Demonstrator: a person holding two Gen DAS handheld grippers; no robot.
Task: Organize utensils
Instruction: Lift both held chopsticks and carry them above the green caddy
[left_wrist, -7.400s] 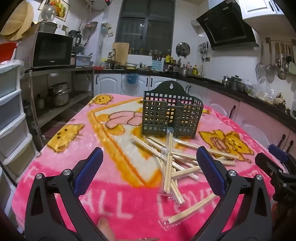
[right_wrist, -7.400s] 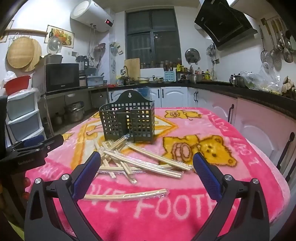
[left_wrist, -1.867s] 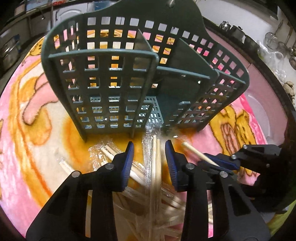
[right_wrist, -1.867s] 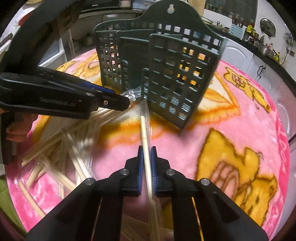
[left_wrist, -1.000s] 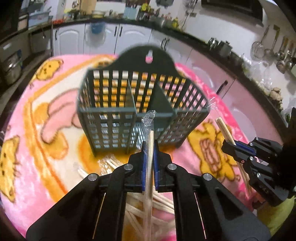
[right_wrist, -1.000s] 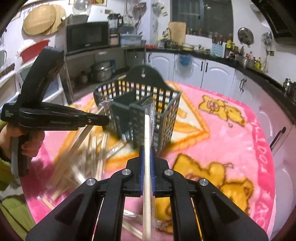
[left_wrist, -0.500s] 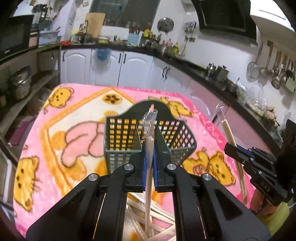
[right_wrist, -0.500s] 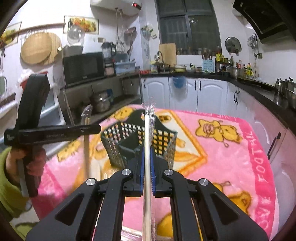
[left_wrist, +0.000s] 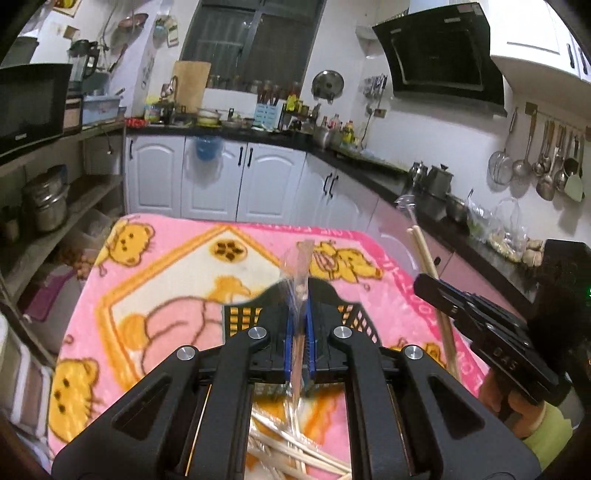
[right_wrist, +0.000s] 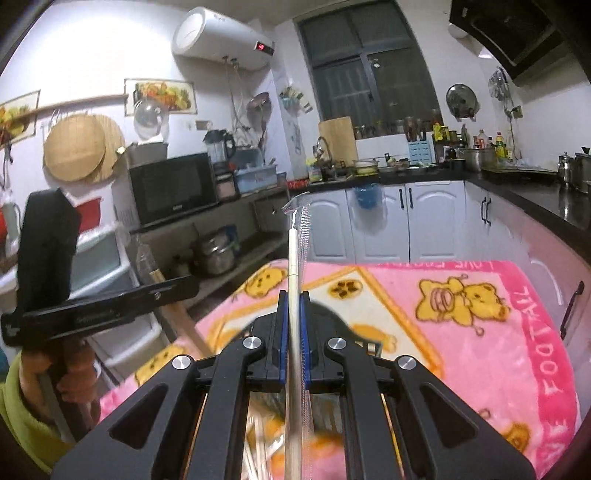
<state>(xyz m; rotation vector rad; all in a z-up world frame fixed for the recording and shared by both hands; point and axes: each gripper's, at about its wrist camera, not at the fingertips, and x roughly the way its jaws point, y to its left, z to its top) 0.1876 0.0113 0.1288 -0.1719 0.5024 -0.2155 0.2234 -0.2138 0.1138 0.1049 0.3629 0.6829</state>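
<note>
Each claw is clenched on a wrapped chopstick pair: the left claw (left_wrist: 299, 328) holds one (left_wrist: 300, 280) mid-frame above the dark basket (left_wrist: 354, 325), and the right claw (right_wrist: 294, 325) holds another (right_wrist: 293, 266) likewise. The slippery sleeves (loose plastic) could slide or snag the basket rim. The desk blanket (right_wrist: 480, 350) reads "FOOTBALL".

basket (left_wrist: 364, 325) on blanket (left_wrist: 173, 280), loose chopsticks (left_wrist: 295, 456) before it
</note>
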